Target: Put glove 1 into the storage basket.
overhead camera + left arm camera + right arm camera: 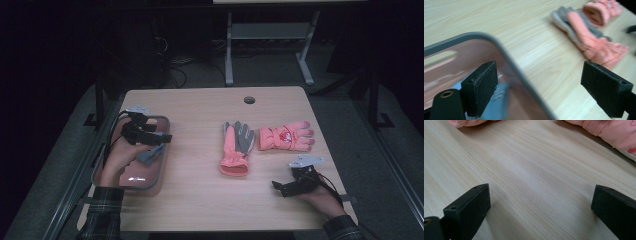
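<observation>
High view, nearest edge first: the right gripper (281,188) rests on the wooden table (200,195) by its near right corner, jaws wide and empty over bare pale woodgrain. At the near left corner the left gripper (159,138) hangs over the pink, grey-rimmed tray (156,176), jaws spread wide with nothing between them, and a pale blue-grey item (148,155) lies in the tray just beneath; I judge a drop-off just done. Toward the middle of the table lies the coral and grey glove (237,148), knit-cuffed and flat, touching the puffy pink glove (285,136) farther right. Next would be a reach to a soft cuff, pinching the yielding fabric firmly.
</observation>
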The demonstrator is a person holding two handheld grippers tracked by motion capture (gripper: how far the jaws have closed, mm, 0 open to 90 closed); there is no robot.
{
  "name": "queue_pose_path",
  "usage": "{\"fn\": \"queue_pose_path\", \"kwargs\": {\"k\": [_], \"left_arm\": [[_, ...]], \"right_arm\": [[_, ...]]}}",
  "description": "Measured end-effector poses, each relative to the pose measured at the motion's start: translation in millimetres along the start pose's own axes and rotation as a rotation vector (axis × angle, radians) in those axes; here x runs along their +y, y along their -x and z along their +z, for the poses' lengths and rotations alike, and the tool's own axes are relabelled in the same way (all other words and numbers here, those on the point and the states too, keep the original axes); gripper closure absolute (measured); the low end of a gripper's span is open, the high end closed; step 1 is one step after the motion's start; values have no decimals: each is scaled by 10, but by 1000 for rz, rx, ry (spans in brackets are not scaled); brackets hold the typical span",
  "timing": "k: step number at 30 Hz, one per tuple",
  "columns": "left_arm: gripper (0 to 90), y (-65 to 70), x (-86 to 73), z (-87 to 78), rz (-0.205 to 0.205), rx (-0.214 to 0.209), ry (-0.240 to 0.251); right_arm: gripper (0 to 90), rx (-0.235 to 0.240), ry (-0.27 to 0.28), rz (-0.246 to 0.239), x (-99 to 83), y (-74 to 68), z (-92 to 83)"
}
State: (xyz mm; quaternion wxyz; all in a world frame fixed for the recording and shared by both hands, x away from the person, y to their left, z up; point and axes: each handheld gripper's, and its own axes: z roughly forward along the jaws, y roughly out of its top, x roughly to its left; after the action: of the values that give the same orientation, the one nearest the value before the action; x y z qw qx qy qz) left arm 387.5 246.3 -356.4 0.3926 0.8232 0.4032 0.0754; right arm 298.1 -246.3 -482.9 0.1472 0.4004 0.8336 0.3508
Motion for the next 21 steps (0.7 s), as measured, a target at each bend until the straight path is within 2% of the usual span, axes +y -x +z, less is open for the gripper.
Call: {"fn": "queue_pose_path", "kwargs": {"k": [3,8,9,10,15,21], "left_arm": [[133,136,35,42,16,-36,4],[133,397,68,121,55,-68,-14],[134,497,61,148,68,-79,-15],[134,497,61,148,68,-79,-15],[134,699,23,195,94,-107,-18],[135,951,-92,324,133,-112,-15]], "right_arm": [[16,0,0,1,0,0,0],[16,-1,-1,0,0,0,-1],[16,-1,-1,0,0,0,-1],[16,-1,-1,0,0,0,-1],[16,0,0,1,0,-1,0],[16,0,-1,3,1,-2,-1]]}}
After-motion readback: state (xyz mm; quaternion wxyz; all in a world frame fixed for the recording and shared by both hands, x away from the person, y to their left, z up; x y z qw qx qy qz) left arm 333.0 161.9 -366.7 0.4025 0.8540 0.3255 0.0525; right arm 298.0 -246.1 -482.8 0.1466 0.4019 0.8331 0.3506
